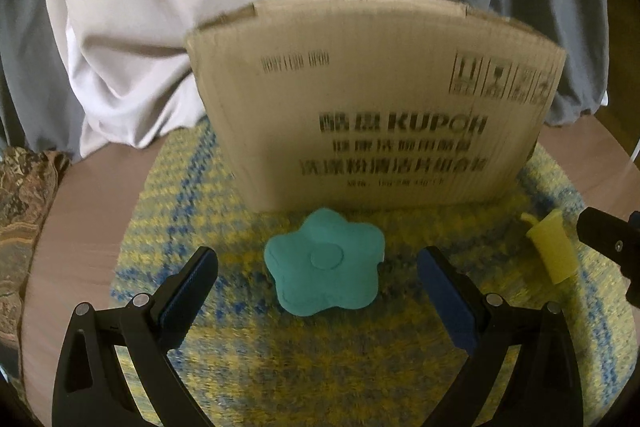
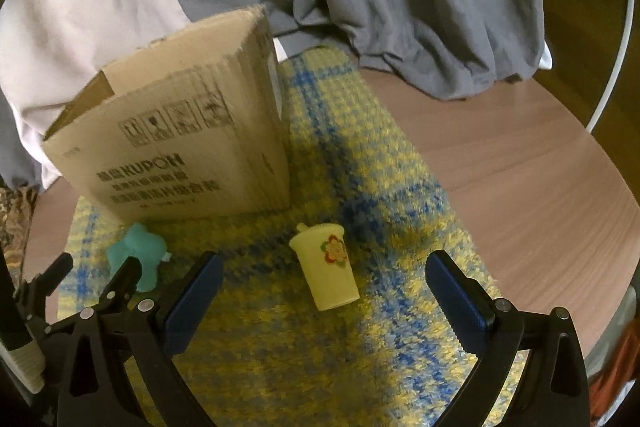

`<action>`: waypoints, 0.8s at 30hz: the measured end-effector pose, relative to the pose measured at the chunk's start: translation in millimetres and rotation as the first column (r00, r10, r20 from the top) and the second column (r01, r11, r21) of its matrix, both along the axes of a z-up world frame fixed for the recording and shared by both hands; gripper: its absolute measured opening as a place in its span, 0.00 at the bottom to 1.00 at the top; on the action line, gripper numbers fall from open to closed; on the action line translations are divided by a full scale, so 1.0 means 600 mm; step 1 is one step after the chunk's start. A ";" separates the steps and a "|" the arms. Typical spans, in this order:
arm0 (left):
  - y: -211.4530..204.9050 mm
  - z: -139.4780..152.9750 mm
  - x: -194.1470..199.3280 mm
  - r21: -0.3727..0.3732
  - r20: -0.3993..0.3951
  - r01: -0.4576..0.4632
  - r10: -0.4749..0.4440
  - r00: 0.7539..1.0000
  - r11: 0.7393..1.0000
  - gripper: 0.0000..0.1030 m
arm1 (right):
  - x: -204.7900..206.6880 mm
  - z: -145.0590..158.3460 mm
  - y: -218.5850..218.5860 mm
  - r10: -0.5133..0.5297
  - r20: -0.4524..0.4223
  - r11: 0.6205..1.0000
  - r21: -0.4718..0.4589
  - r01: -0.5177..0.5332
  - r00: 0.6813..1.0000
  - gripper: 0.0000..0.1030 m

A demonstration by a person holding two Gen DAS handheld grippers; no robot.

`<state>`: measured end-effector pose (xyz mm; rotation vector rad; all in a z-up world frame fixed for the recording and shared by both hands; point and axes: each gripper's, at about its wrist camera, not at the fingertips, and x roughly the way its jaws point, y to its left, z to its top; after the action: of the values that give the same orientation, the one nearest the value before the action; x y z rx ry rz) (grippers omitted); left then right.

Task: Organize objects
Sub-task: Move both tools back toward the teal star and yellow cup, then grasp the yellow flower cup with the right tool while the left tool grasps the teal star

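Note:
A teal flower-shaped toy (image 1: 324, 263) lies on a yellow-and-blue mat (image 1: 320, 355), just in front of an open cardboard box (image 1: 376, 115). My left gripper (image 1: 318, 269) is open, with the toy lying between its fingertips. A small yellow toy cup (image 2: 326, 269) with a flower print lies on its side on the mat (image 2: 320, 367). My right gripper (image 2: 324, 275) is open, its fingers on either side of the cup. The cup (image 1: 552, 247) also shows at the right of the left wrist view, and the teal toy (image 2: 138, 255) and box (image 2: 180, 147) show in the right wrist view.
The mat lies on a round wooden table (image 2: 520, 167). White and grey cloth (image 1: 180, 7) hangs behind the box. The left gripper's fingers (image 2: 120, 283) stand close to the left of the right gripper. A patterned cushion (image 1: 20, 195) sits at the far left.

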<state>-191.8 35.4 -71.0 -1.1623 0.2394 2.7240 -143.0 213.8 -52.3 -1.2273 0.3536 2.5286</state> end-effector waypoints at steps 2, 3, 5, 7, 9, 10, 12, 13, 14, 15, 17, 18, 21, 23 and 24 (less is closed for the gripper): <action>0.001 -0.012 -0.004 0.006 0.018 0.002 -0.002 1.000 1.000 0.99 | -0.003 -0.010 0.005 -0.003 0.013 1.000 -0.008 0.003 1.000 0.99; 0.003 -0.018 -0.006 0.008 0.027 0.002 -0.002 1.000 1.000 0.99 | -0.004 -0.014 0.006 -0.004 0.019 1.000 -0.010 0.004 1.000 0.99; 0.005 -0.026 -0.009 0.017 0.040 0.005 -0.006 0.999 1.000 0.99 | -0.008 -0.024 0.007 0.001 0.035 1.000 -0.010 0.000 0.999 0.98; 0.007 -0.033 -0.012 0.027 0.055 0.010 -0.011 0.998 1.000 0.99 | -0.013 -0.031 0.004 0.009 0.046 1.000 -0.009 -0.009 0.999 0.98; 0.011 -0.039 -0.015 0.025 0.062 0.016 -0.017 0.998 1.000 0.98 | -0.018 -0.040 0.000 0.023 0.060 1.000 -0.005 -0.022 0.998 0.98; 0.013 -0.041 -0.016 0.020 0.063 0.017 -0.019 0.998 1.000 0.98 | -0.020 -0.044 -0.001 0.026 0.065 1.000 -0.005 -0.026 0.998 0.98; 0.015 -0.047 -0.018 0.012 0.067 0.017 -0.018 0.998 1.000 0.98 | -0.024 -0.052 -0.001 0.034 0.075 0.999 -0.009 -0.034 0.997 0.96; 0.015 -0.049 -0.020 0.012 0.071 0.016 -0.017 0.997 1.000 0.98 | -0.025 -0.056 0.000 0.036 0.078 0.999 -0.011 -0.036 0.996 0.95; 0.015 -0.051 -0.022 0.011 0.075 0.014 -0.015 0.997 1.000 0.98 | -0.027 -0.059 0.001 0.037 0.082 0.999 -0.014 -0.036 0.996 0.94; 0.016 -0.053 -0.024 0.009 0.079 0.011 -0.012 0.997 1.000 0.97 | -0.029 -0.063 0.002 0.039 0.086 0.999 -0.018 -0.038 0.996 0.93; 0.016 -0.056 -0.029 0.007 0.087 0.006 -0.007 0.996 1.000 0.96 | -0.031 -0.069 0.002 0.043 0.091 0.999 -0.025 -0.041 0.995 0.92; 0.016 -0.057 -0.032 0.007 0.091 0.004 -0.004 0.996 1.000 0.95 | -0.033 -0.072 0.002 0.045 0.094 0.999 -0.028 -0.043 0.995 0.91; 0.016 -0.062 -0.038 0.012 0.107 -0.003 0.002 0.994 1.000 0.91 | -0.038 -0.081 0.002 0.048 0.099 0.998 -0.037 -0.045 0.994 0.88; 0.015 -0.066 -0.043 0.017 0.119 -0.008 0.006 0.993 1.000 0.88 | -0.039 -0.085 0.003 0.048 0.102 0.998 -0.044 -0.044 0.994 0.85; 0.015 -0.067 -0.044 0.020 0.124 -0.010 0.008 0.992 1.000 0.86 | -0.041 -0.088 0.004 0.047 0.103 0.998 -0.049 -0.043 0.994 0.82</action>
<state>-218.4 44.4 -111.2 -1.3237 0.1893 2.6428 -167.6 216.4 -105.1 -1.3929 0.3659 2.4950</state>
